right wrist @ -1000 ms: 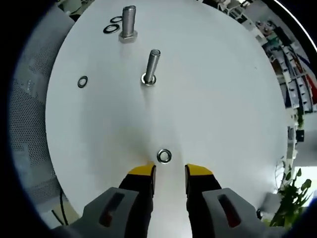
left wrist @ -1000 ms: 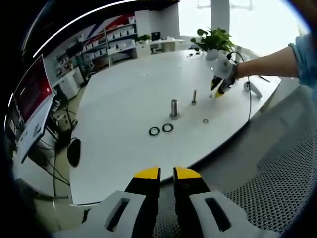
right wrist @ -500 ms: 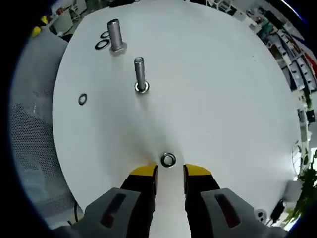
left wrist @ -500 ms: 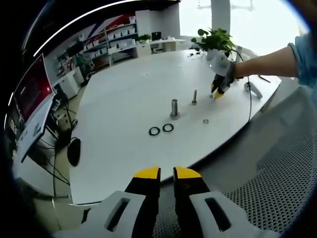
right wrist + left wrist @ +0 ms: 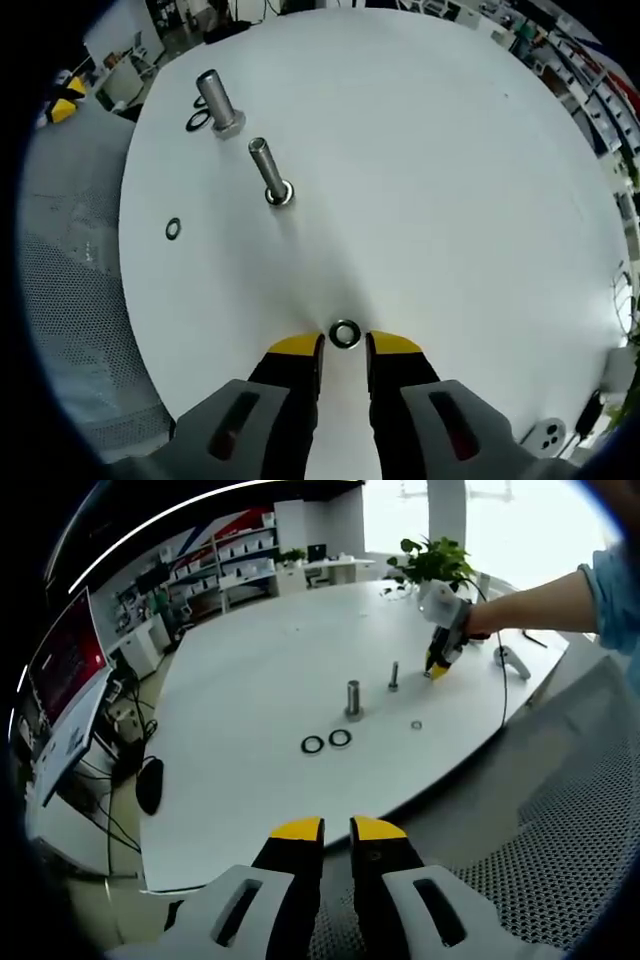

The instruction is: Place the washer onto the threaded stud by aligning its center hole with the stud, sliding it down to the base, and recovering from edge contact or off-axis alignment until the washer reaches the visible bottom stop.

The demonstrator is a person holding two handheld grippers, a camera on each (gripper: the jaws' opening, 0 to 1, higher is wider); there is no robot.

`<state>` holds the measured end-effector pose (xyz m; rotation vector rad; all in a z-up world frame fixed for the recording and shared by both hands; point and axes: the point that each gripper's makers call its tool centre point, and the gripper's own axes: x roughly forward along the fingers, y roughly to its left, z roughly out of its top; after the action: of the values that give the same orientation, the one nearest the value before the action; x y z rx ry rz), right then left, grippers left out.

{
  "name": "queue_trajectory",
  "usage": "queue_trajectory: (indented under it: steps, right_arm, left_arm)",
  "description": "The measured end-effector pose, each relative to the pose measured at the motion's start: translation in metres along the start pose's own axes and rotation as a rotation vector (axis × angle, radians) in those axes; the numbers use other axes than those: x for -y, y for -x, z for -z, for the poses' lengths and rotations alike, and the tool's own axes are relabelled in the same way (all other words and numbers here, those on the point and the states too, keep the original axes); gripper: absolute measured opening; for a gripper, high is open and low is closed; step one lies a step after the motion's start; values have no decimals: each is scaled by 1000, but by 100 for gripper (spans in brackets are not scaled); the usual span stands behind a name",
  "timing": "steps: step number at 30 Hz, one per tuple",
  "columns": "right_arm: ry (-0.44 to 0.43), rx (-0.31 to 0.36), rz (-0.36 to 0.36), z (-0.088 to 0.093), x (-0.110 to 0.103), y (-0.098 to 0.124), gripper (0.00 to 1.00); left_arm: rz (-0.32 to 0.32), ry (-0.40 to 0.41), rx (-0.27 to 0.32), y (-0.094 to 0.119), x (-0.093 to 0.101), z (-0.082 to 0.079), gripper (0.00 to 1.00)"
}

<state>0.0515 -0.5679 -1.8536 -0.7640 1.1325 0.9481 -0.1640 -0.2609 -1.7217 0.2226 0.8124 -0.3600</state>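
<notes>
White round table (image 5: 450, 180) fills my field, with shelving and a red screen at the room's edge in the left gripper view and a potted plant (image 5: 436, 558) at the far side. On it I see two upright studs: the thicker stud (image 5: 212, 98) with two dark rings (image 5: 326, 742) beside its base, and the thinner threaded stud (image 5: 268, 171), which already seems to have a washer at its foot. A spare small washer (image 5: 174, 229) lies apart, nearer the table edge.

Over the last second my right gripper (image 5: 343, 344) has closed in on the loose washer (image 5: 344, 334) — it was clearly ahead of the yellow tips, and now it sits right between them, flat on the table. The jaws are narrow but not yet pinched on it; I judge the pick is about to happen, not done. In the left gripper view the right gripper (image 5: 438, 666) has also tipped more steeply toward the tabletop.

My left gripper (image 5: 337, 828) hangs off the table edge, jaws nearly together and holding nothing — idle.

So the washer is well apart from the threaded stud; grasping comes first, then carrying and aligning.
</notes>
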Motion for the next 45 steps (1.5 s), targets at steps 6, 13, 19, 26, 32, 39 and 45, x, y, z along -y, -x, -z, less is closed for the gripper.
queue_trajectory:
  steps: [6,13,19,26,32,39,45]
  right_arm:
    - [5,9,-11,-1,-2,1,17]
    - [-2,10,-12,-2,-2,0,16]
    - [5,6,-9,-2,-4,1,15]
    - [29,5,4,-8,-3,2,14]
    - [42,31,0,-24,-5,11,13]
    - [66,48,10,-36,-5,24,13]
    - [84,67,15,-46,-6,36,13]
  left_arm:
    - [0,1,1,0,0,0,8]
    - [1,0,1,0,0,0,8]
    - [0,0,2,0,0,-1,8]
    - [1,0,1,0,0,0,8]
    - [2,-2,1,0,0,0,8]
    - [3,-3,3,0,0,-1,8]
    - [2,-3,4,0,0,-1,8]
